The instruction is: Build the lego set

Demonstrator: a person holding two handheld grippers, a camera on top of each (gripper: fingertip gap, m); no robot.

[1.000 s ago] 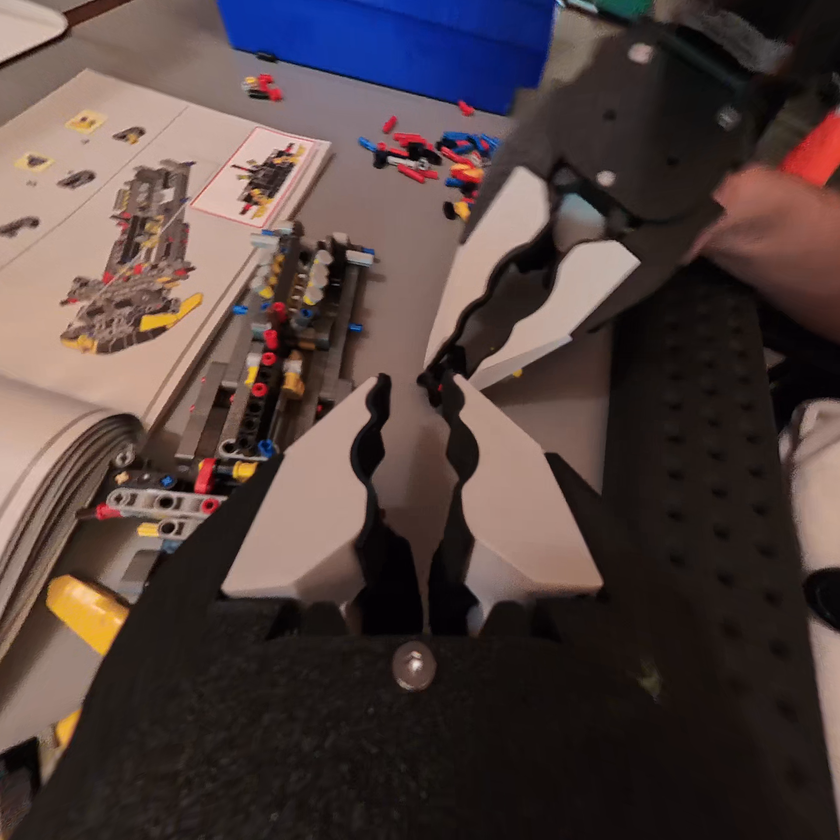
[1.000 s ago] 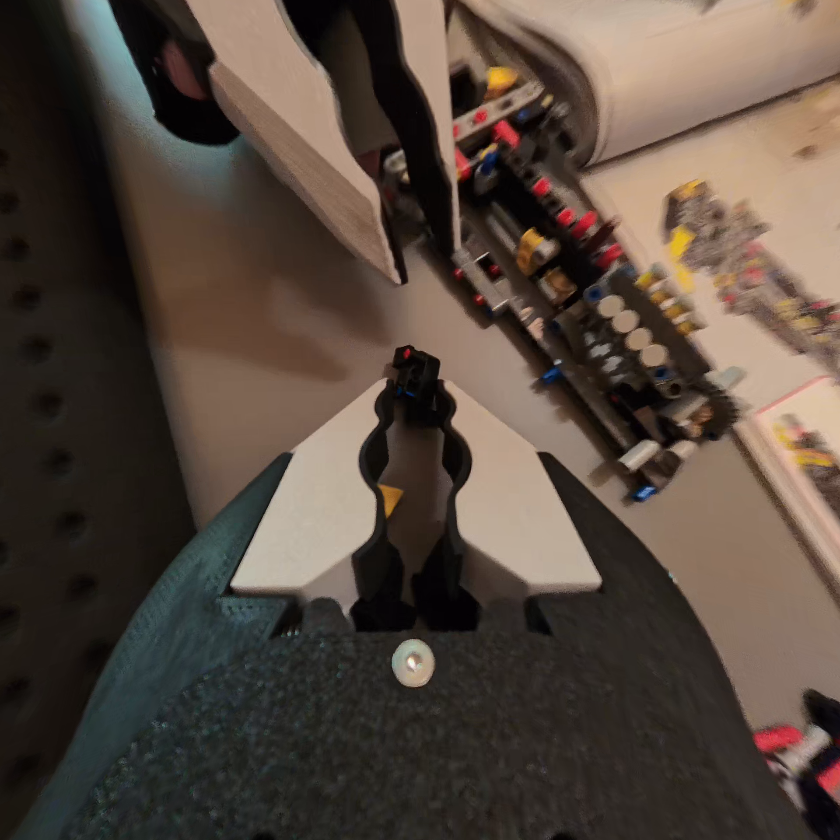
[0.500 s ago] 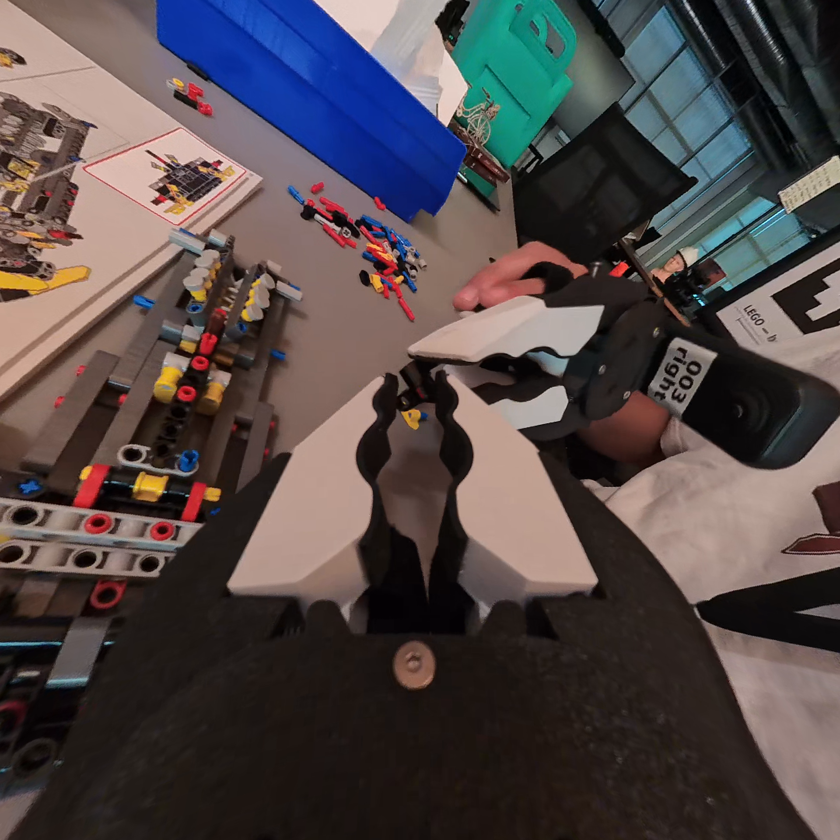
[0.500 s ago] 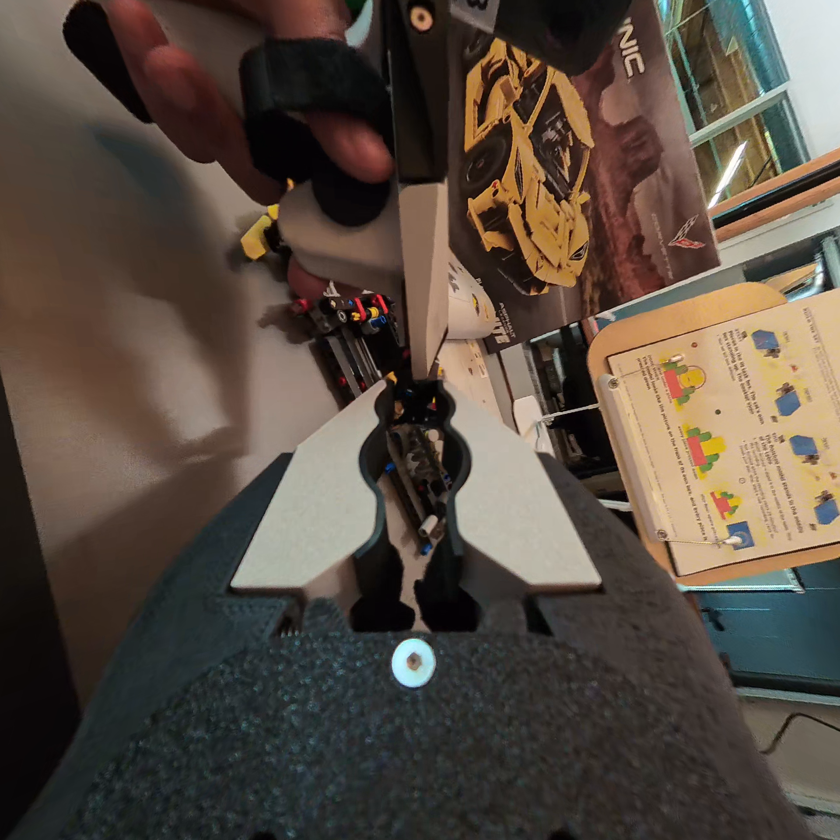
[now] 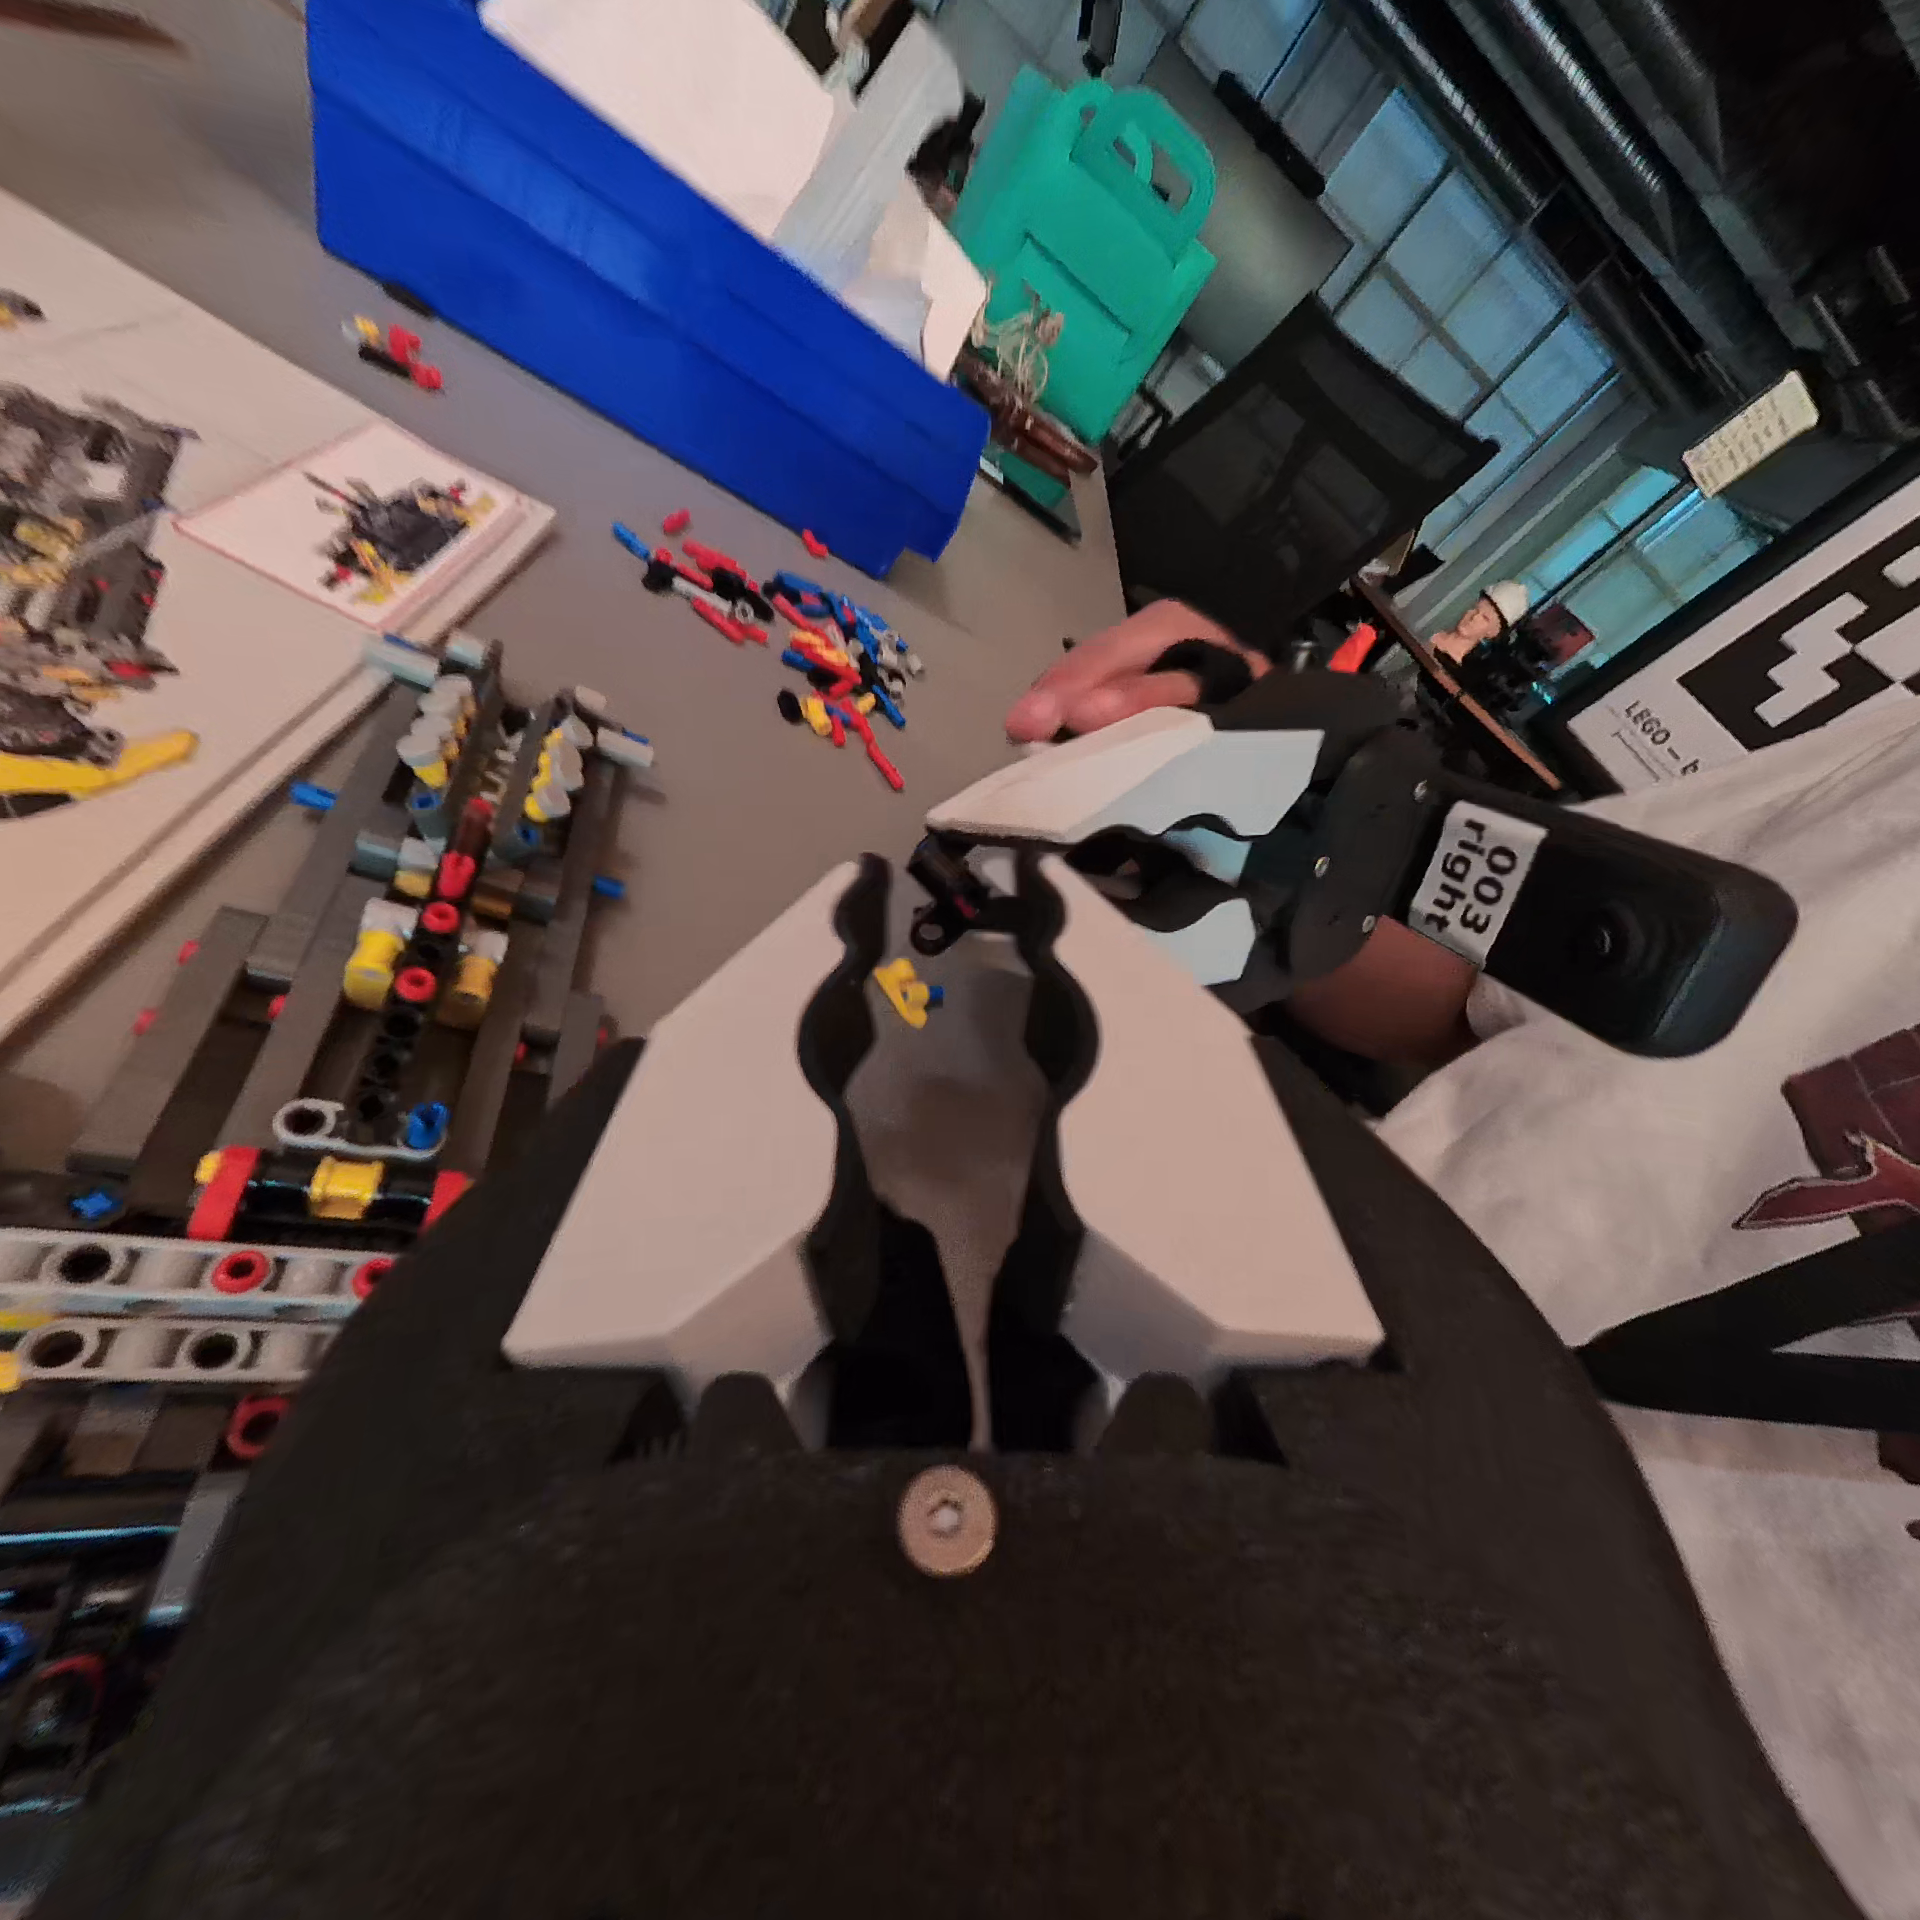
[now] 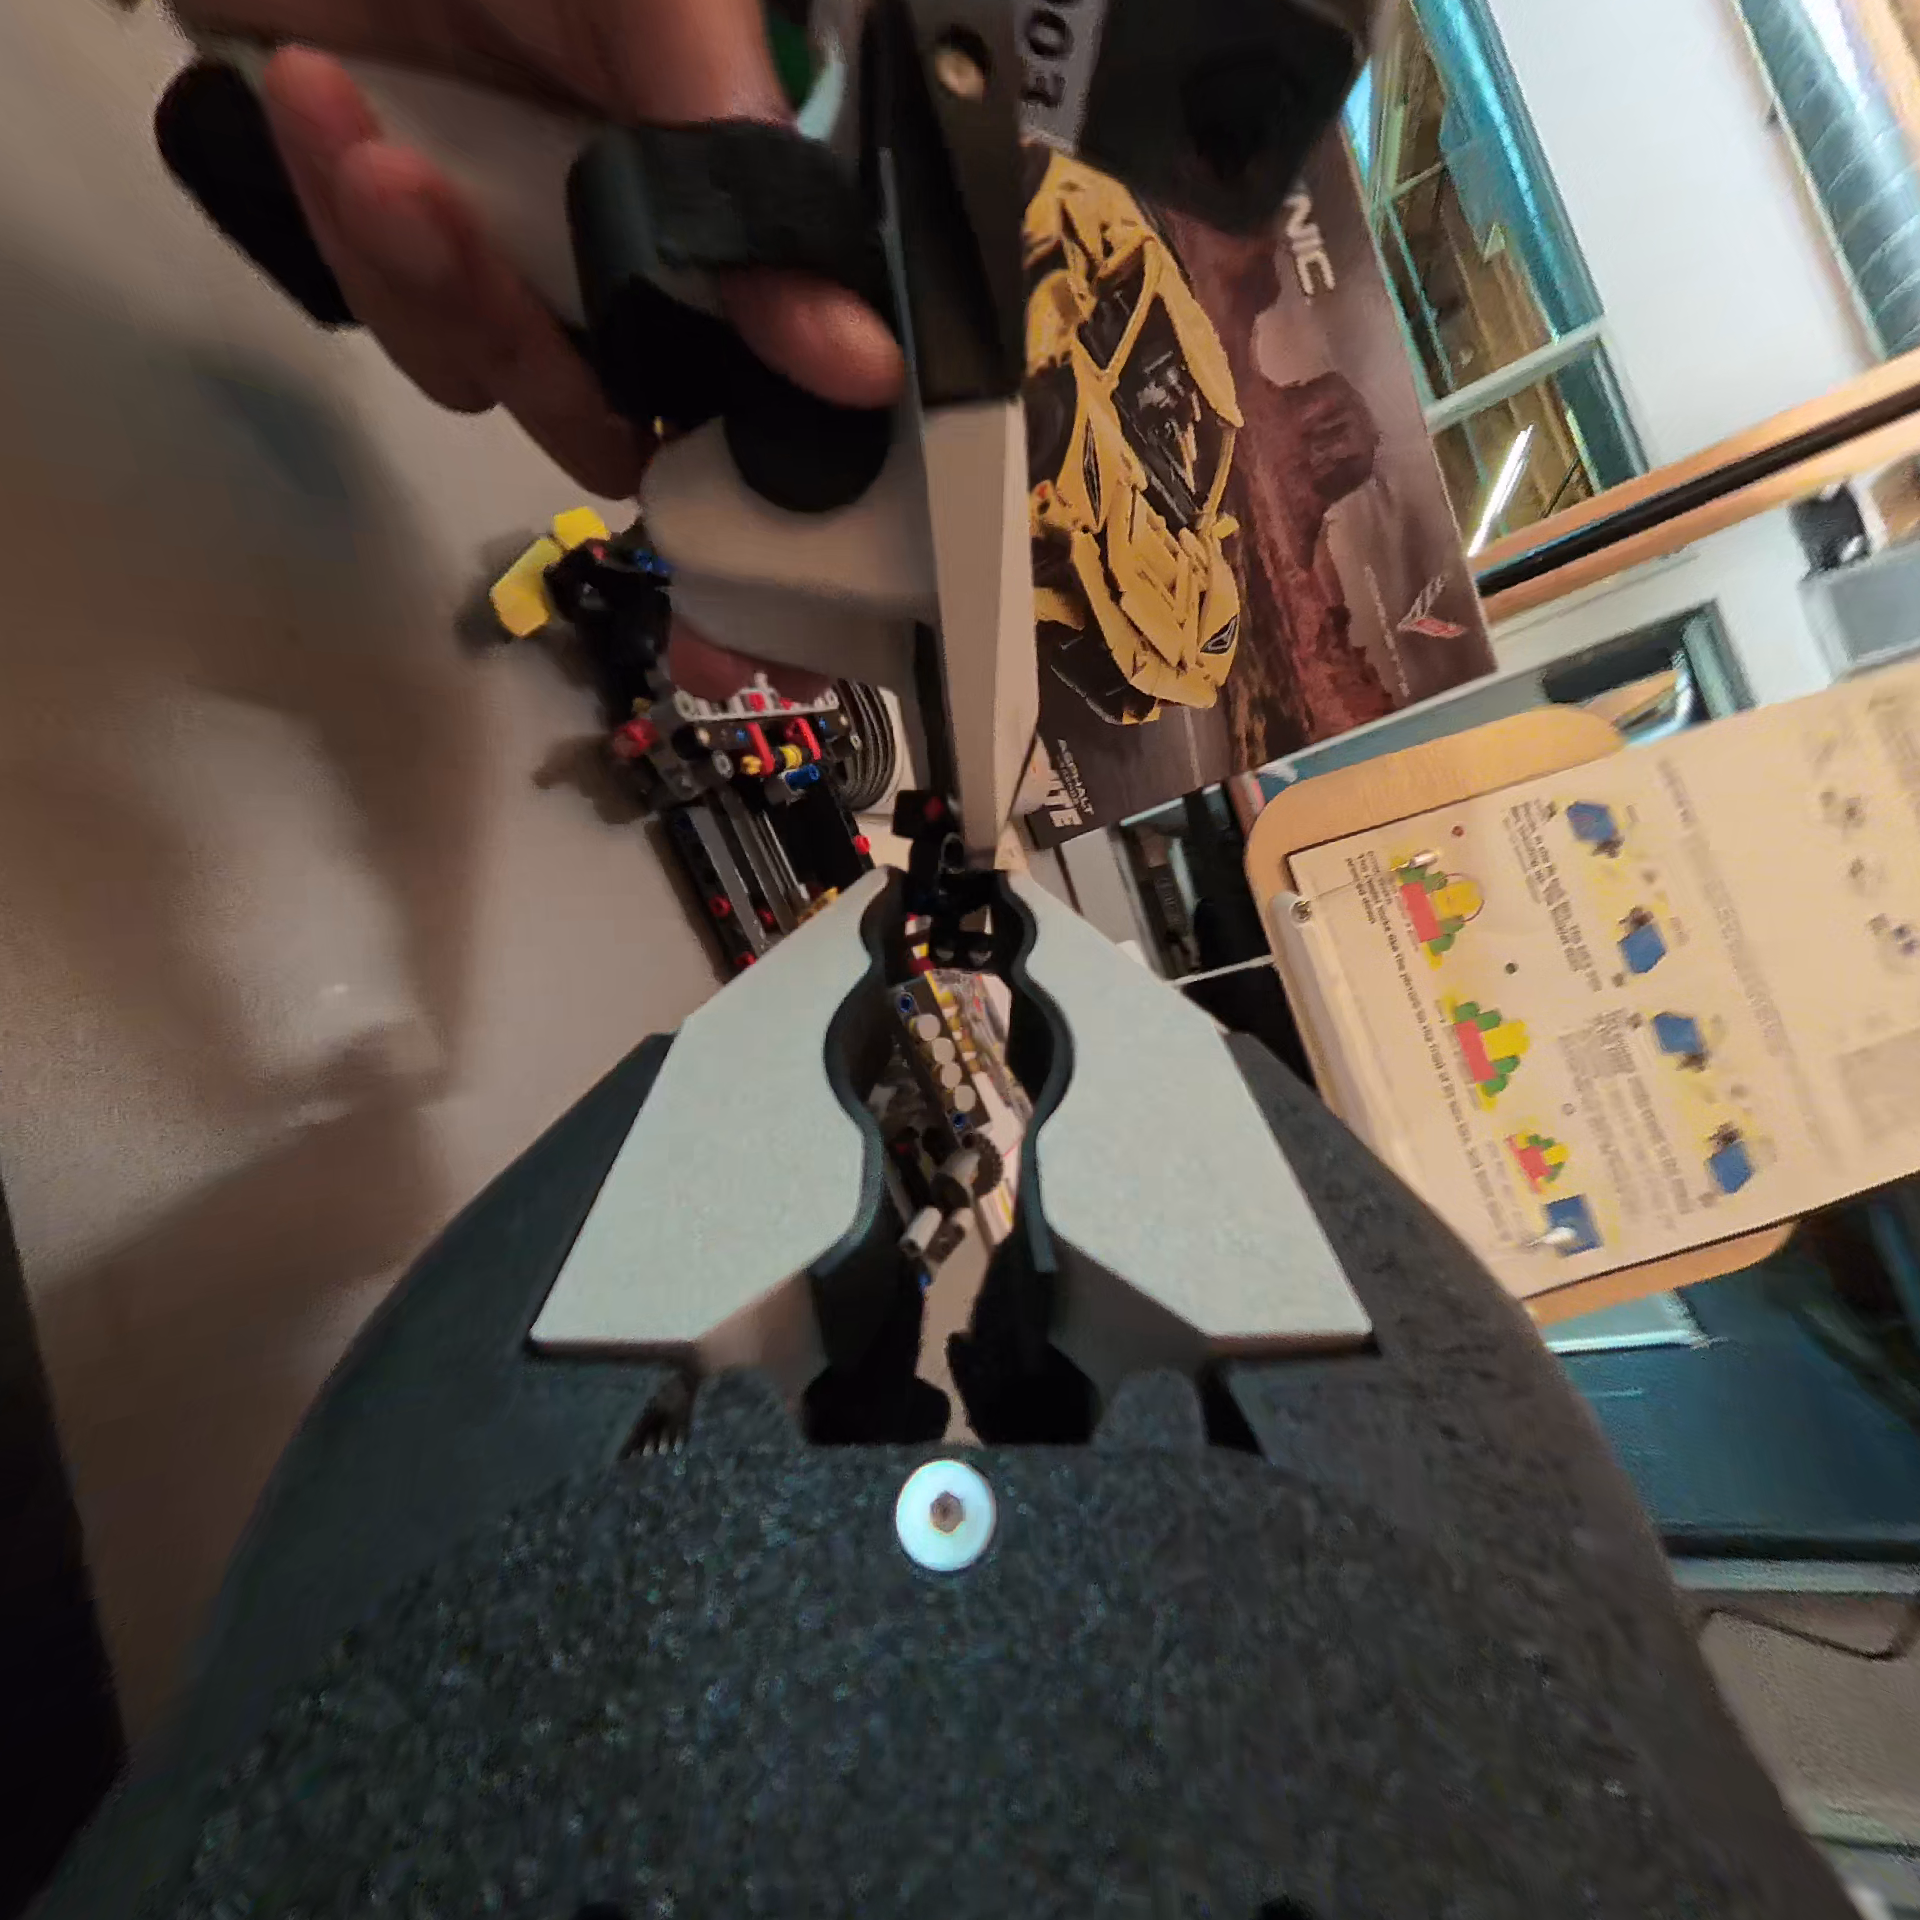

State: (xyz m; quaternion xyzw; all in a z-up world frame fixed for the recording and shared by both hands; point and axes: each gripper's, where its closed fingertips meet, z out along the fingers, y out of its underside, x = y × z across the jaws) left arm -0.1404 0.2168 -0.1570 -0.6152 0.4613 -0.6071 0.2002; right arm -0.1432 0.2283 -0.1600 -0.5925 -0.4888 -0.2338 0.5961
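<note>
My right gripper (image 6: 951, 894) is shut on a small black lego piece (image 6: 956, 925) with a red pin and holds it in the air above the table. In the left wrist view it comes in from the right (image 5: 987, 857) and puts the piece (image 5: 940, 904) between the tips of my left gripper (image 5: 951, 878). The left jaws stand apart around the piece; I cannot tell whether they touch it. The long dark lego chassis (image 5: 416, 935) lies on the table to the left. A small yellow piece (image 5: 902, 992) lies on the table below the tips.
An open instruction booklet (image 5: 156, 644) lies left of the chassis. A pile of loose red, blue and yellow pieces (image 5: 821, 665) lies farther back, before a blue bin (image 5: 623, 260). The set's box with a yellow car (image 6: 1195, 436) stands behind the table.
Both grippers have lifted and turned from facing down at the table to meeting tip to tip in the air. The black piece has come between the left fingertips.
</note>
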